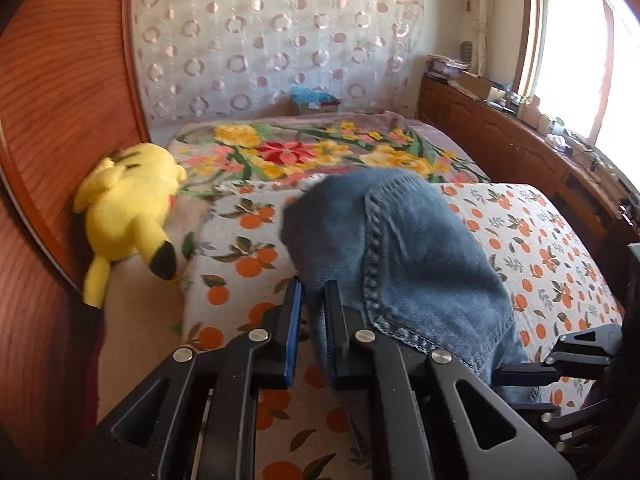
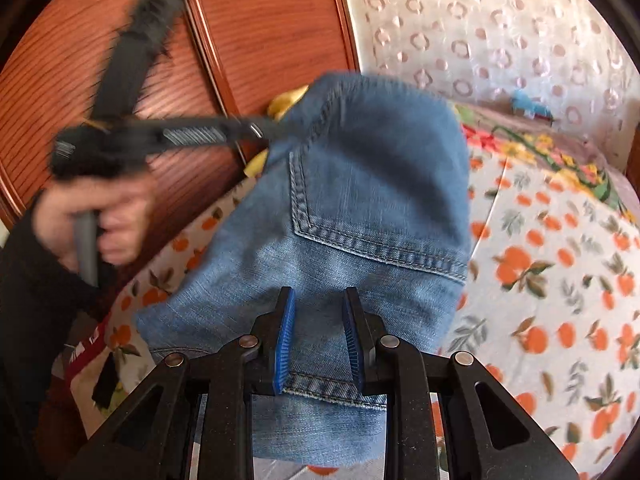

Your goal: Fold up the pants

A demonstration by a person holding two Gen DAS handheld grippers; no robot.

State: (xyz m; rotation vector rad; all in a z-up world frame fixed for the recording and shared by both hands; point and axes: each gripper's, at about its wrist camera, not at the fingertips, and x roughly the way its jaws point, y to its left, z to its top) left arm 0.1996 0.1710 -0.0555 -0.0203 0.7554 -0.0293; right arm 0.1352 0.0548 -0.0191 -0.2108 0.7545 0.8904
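Blue denim pants [image 1: 400, 248] hang lifted above a bed covered by an orange-print sheet [image 1: 540, 248]. My left gripper [image 1: 314, 292] is shut on one edge of the pants; the cloth passes between its blue-padded fingers. In the right wrist view the pants [image 2: 360, 208] show a back pocket and a hem. My right gripper [image 2: 319, 308] has denim between its jaws, which stand partly apart around the hem. The left gripper [image 2: 276, 128], blurred, holds the pants' upper left corner, with a hand [image 2: 100, 220] on its handle. The right gripper shows at the left wrist view's right edge [image 1: 516, 372].
A yellow plush toy [image 1: 128, 212] lies by the wooden headboard [image 1: 60, 120] on the left. A floral blanket [image 1: 304, 152] covers the far bed. A wooden cabinet [image 1: 500, 136] with clutter runs under the window on the right. A patterned curtain [image 1: 272, 40] hangs behind.
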